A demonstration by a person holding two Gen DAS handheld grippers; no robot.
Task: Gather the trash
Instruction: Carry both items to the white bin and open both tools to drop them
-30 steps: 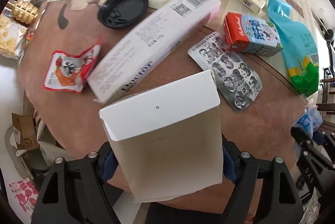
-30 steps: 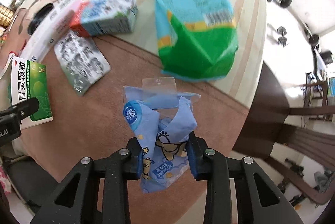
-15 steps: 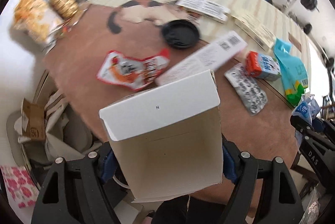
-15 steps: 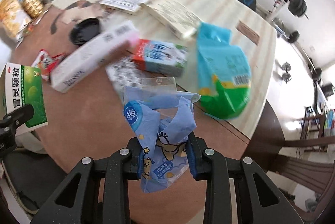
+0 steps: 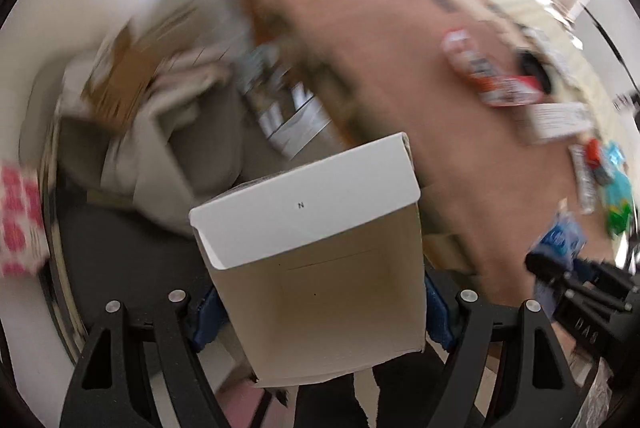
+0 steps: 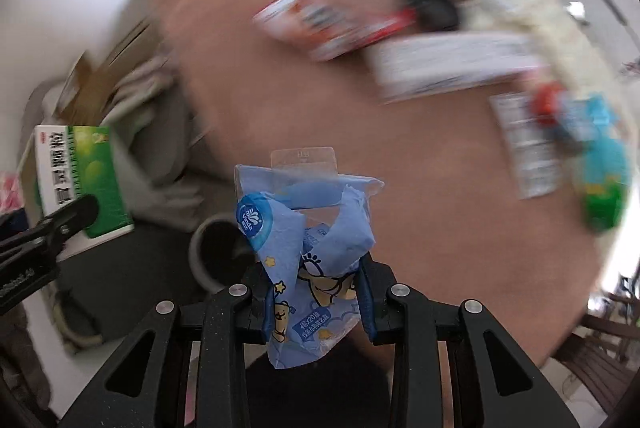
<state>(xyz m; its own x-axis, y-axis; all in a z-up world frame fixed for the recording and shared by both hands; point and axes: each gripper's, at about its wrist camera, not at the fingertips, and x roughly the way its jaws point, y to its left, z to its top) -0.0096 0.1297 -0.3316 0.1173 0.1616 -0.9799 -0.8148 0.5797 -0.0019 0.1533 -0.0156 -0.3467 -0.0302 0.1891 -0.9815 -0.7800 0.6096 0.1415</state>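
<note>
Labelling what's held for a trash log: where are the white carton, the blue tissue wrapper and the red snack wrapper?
white carton [image 5: 316, 268]: left wrist view, inner back wall.
blue tissue wrapper [image 6: 316, 256]: right wrist view, crumpled middle.
red snack wrapper [image 6: 332, 24]: right wrist view, blurred centre.

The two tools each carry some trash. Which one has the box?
The left tool grips the open green-and-white box. The right tool pinches a crumpled blue tissue wrapper instead.

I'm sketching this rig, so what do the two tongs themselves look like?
Both tongs, left and right, are matte black with triangular cut-outs, silver round screw heads and blue pads inside the fingers. White lettering marks one side. No sleeve shows.
</note>
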